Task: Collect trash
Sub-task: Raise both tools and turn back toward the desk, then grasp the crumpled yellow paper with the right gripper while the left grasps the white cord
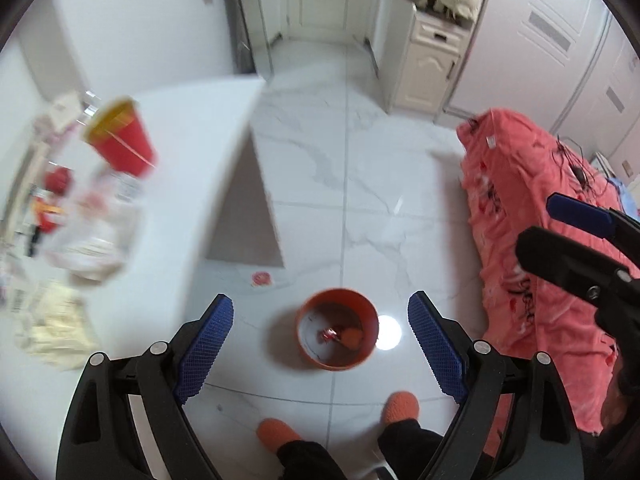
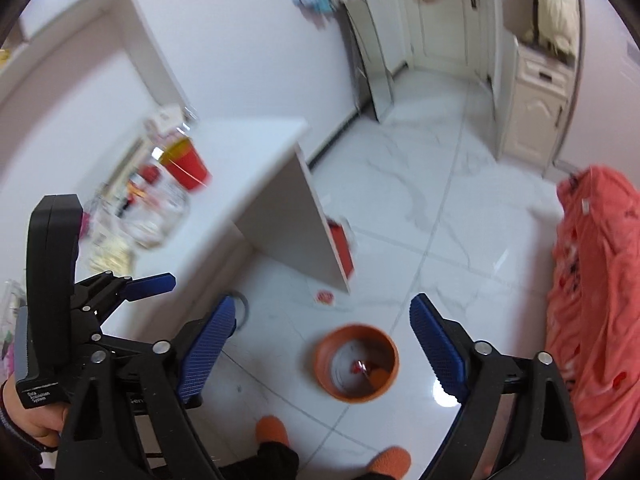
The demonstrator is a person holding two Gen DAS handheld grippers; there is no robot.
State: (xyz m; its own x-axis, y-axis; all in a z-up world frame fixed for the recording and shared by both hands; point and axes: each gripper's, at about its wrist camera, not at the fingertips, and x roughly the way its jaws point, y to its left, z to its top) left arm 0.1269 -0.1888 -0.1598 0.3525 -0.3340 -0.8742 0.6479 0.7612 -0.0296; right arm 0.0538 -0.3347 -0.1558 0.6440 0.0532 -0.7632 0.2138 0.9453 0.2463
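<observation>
On white marble floor below me: round orange plastic bin (image 1: 337, 329), small red scraps inside. Both grippers, left (image 1: 320, 344) & right (image 2: 323, 350), empty, blue pads wide apart. Red wrapper (image 1: 261, 279) near white desk (image 1: 192, 168).

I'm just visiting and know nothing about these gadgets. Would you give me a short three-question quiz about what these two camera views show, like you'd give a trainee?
1. True or false: the left gripper and the right gripper both hold trash.
2. Multiple choice: the orange bin stands A) on the white table, B) on the tiled floor, C) on the pink bedcover.
3. Fill in: the red cup on the table has a ______ inside.

Key
1. False: both are open and hold nothing.
2. B.
3. Yellow.
</observation>
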